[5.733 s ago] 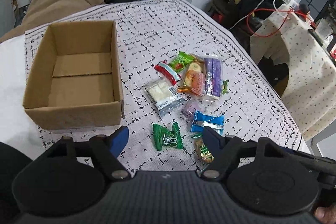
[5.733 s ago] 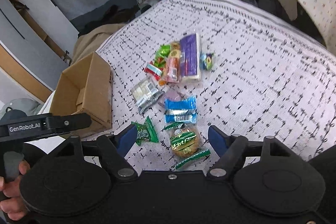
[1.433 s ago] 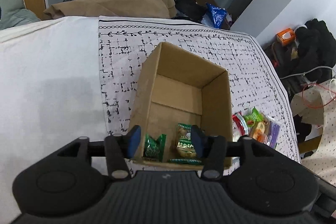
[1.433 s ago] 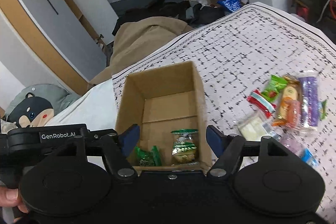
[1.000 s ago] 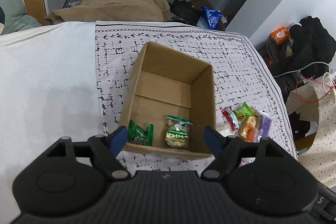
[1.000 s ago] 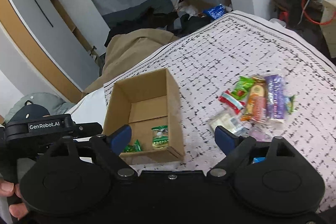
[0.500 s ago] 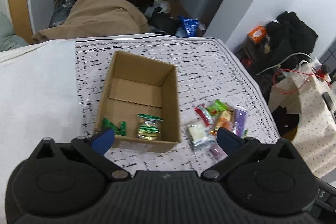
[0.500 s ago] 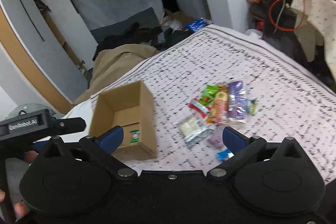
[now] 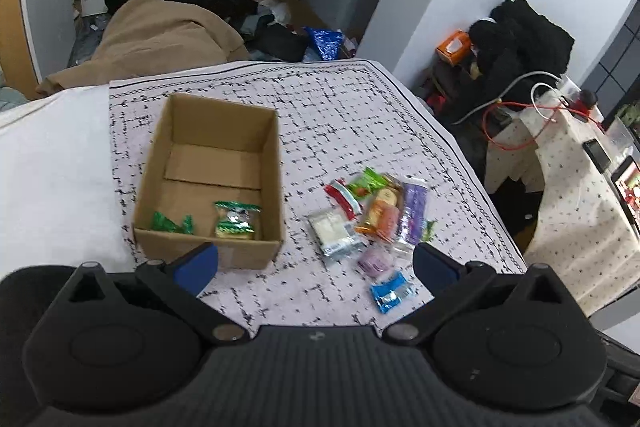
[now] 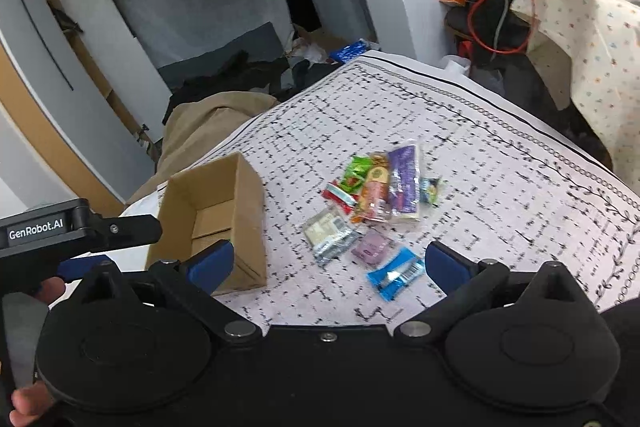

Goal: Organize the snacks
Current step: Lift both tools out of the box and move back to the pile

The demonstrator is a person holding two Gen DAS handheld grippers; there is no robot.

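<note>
My left gripper [image 9: 316,265], black with blue pads, jaws spread wide, nothing between them. My right gripper [image 10: 329,264], same build, also fully spread and empty. Both hang above the white cloth with black dash pattern [image 9: 340,115], touching nothing.

Open brown cardboard box [image 9: 276,163] sits on the cloth, left of the loose snacks. Inside it, at the near wall: small dark green wrapped candy [image 9: 172,223] in the near left corner, and just beside it a clear packet with green label and a round biscuit [image 9: 235,220]. The box's far half is bare.

Loose snack pile lies on the cloth right of the box, apart from it: red-and-white packet [image 9: 341,198], light green packet [image 9: 366,183], orange packet [image 9: 382,214], purple bar in clear wrap [image 9: 414,213], all bunched and touching. Nearer me: clear packet with white contents [image 9: 333,234], small pale purple packet [image 9: 375,261], blue foil packet [image 9: 393,291] closest to my jaws.

In the right wrist view the left gripper's black body with "GenRobot.AI" label [image 10: 38,229] shows at the left edge, a hand [image 10: 28,407] below it.
</note>
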